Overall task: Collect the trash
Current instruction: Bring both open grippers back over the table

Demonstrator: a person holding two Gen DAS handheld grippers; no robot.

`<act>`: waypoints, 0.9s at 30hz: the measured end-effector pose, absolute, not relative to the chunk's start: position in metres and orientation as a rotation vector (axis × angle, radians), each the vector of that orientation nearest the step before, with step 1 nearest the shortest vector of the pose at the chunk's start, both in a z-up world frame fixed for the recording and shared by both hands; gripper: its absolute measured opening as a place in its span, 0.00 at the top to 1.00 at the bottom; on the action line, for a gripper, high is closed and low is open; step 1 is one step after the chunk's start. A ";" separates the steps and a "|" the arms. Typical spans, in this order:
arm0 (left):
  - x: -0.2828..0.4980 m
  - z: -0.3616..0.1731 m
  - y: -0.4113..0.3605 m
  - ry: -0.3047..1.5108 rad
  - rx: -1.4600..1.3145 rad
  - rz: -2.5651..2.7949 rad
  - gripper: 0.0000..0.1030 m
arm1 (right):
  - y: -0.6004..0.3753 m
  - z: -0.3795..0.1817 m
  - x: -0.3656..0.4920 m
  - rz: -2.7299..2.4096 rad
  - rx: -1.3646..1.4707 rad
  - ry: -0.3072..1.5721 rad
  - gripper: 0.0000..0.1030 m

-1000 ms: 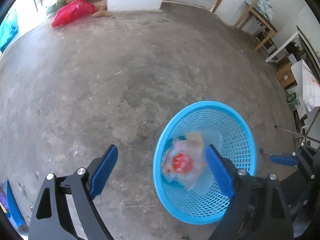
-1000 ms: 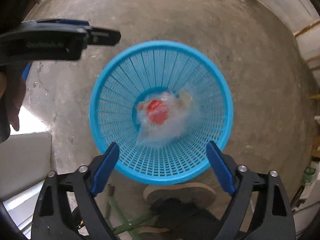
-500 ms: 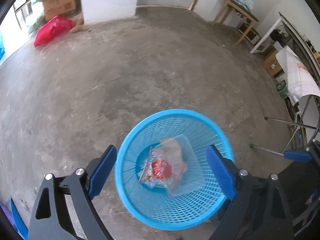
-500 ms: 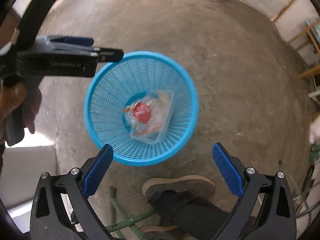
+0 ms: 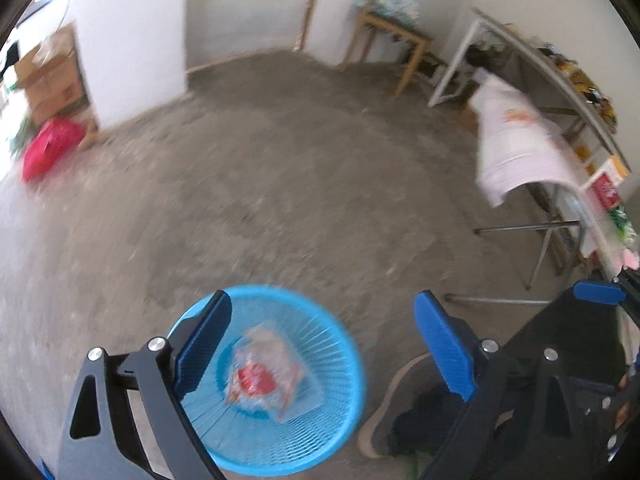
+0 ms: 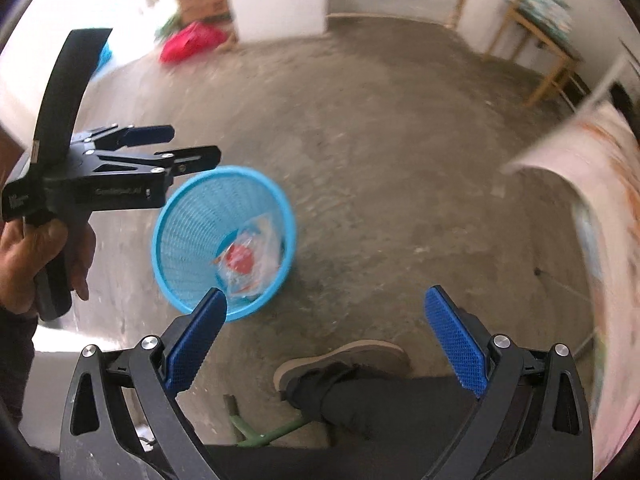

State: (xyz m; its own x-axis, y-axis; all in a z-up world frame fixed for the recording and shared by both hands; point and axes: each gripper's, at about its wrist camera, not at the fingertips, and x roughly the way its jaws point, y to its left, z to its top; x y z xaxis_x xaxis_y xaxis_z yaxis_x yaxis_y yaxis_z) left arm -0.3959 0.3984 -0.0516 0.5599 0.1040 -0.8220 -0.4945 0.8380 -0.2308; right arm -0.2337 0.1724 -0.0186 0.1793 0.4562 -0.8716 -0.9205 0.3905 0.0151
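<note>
Both grippers have lifted away, spread wide and empty, from the round blue mesh basket [image 6: 224,240]; its crinkled clear wrapper [image 6: 248,260] could blow out.

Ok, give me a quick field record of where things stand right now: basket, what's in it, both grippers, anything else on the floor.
basket: blue mesh basket upright on the concrete floor
contents: clear plastic wrapper with a red print, lying at the bottom
left gripper: jaws open, empty, above the basket
right gripper: jaws open, empty, to the basket's right
person: shoe beside the basket
other floor item: red bag by the far white pillar; blurred
image quality: motion blur in both views
</note>
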 end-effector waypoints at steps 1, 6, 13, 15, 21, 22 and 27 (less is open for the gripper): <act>-0.386 -0.039 0.390 0.893 -0.456 0.343 0.11 | 0.156 -0.010 -0.224 1.033 -0.566 0.937 0.08; -0.340 0.008 0.347 0.824 -0.366 0.209 0.09 | 0.072 0.028 -0.175 0.870 -0.398 0.910 0.08; -0.278 0.050 0.283 0.761 -0.264 0.028 0.07 | -0.066 0.048 -0.091 0.540 -0.248 0.916 0.08; -0.260 0.055 0.264 0.760 -0.239 -0.023 0.07 | -0.106 0.046 -0.064 0.438 -0.213 0.924 0.08; -0.220 0.058 0.216 0.751 -0.205 -0.130 0.07 | -0.184 0.029 -0.006 0.264 -0.157 0.963 0.08; -0.217 0.059 0.213 0.751 -0.204 -0.140 0.07 | -0.193 0.022 0.003 0.254 -0.155 0.982 0.08; -0.196 0.063 0.189 0.750 -0.194 -0.202 0.07 | -0.224 0.002 0.021 0.273 -0.065 1.029 0.08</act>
